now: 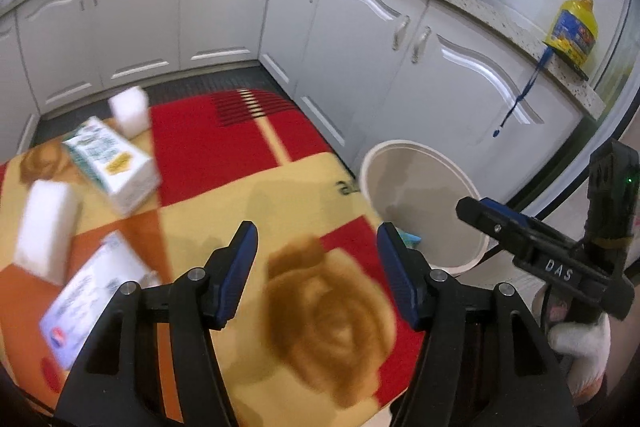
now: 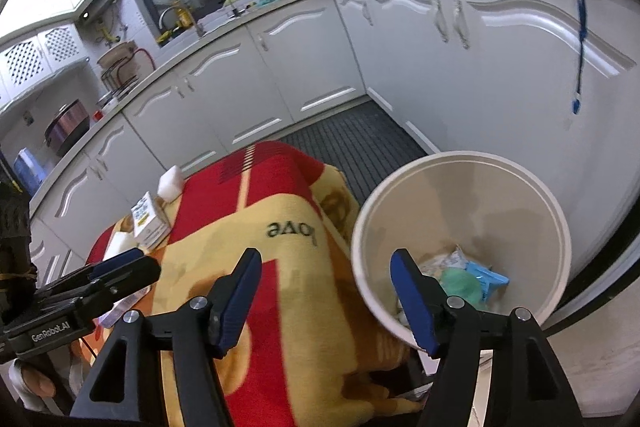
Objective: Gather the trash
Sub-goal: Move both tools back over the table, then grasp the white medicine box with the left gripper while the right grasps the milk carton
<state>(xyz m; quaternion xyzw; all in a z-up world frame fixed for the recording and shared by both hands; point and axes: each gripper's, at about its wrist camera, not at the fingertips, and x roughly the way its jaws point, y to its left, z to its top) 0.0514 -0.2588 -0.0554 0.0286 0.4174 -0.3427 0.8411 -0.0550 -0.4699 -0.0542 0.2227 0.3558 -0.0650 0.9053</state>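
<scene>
The left gripper [image 1: 316, 267] was wide open and held nothing, above a blanket [image 1: 304, 195] with "love" on it. The right gripper [image 2: 326, 291], marked "DAS", was wide open and empty too, by the white bin [image 2: 460, 187] with trash [image 2: 460, 275] inside. Tissue packs [image 1: 110, 163] lay nearby.

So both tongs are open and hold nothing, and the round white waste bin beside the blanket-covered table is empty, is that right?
Not quite: the round white waste bin is not empty. The right wrist view shows green and blue trash at its bottom. Both tongs, left and right, are open and hold nothing.
</scene>
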